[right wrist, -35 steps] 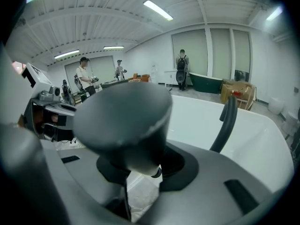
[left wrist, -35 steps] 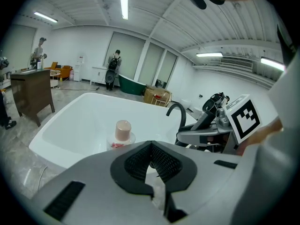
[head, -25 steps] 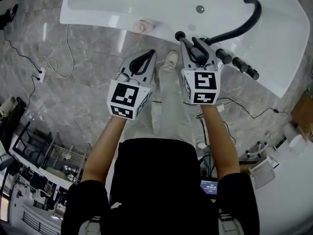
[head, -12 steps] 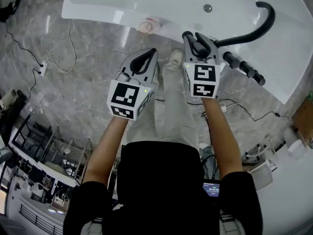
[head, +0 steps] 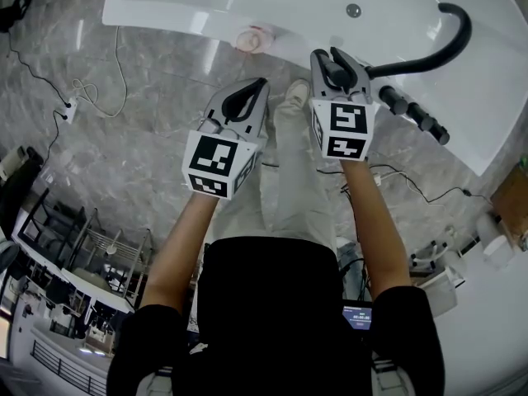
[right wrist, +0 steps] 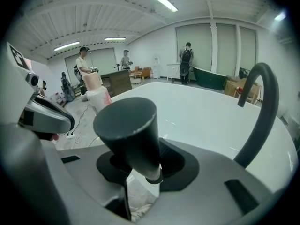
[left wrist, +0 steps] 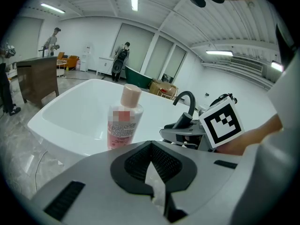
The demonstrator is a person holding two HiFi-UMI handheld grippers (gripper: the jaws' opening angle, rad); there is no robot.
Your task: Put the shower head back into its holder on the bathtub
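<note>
1. While the fingers of the right gripper (head: pixel 332 63) stand wide and clamp its dark cone, the shower head (right wrist: pixel 126 130) hangs just above the bathtub (head: pixel 190 11) rim, out of its holder.
2. Both grippers have sunk slightly toward that rim, so the approach looks nearly done and seating should come next.
3. Left of those fingers, the left gripper (head: pixel 257 85) is closed on nothing, and a pink bottle (head: pixel 252 38) stands beyond it.
4. Right of the holding fingers are a curved spout (head: pixel 429 44) and black knobs (head: pixel 412 114). I cannot tell which fitting is the holder, and no hose shows.
</note>
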